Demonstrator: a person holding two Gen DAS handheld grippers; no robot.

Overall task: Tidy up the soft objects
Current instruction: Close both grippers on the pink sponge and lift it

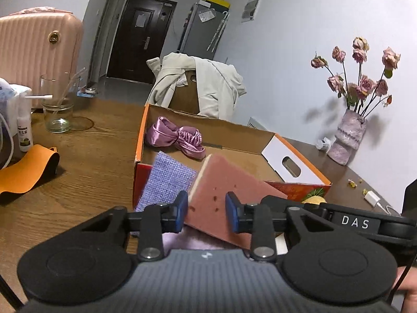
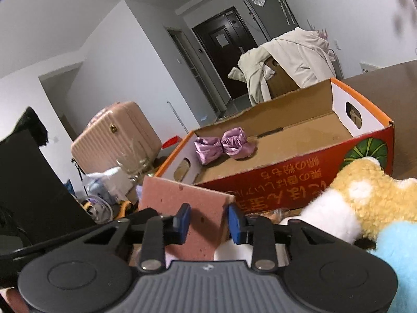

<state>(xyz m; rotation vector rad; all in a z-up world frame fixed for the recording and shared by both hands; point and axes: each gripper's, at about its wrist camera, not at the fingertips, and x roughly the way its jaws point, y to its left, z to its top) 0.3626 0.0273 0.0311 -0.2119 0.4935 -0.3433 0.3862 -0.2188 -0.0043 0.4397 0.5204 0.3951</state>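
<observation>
On the far left of the table stands a glass. Near the box, a lilac cloth leans on its wall; a satin headband lies inside. The left gripper and right gripper each clamp the pink sponge, lifted before the box. A plush toy sits right.

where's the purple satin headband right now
The purple satin headband lies inside the cardboard box, in its far left corner in the left wrist view, beyond the pink sponge.
</observation>
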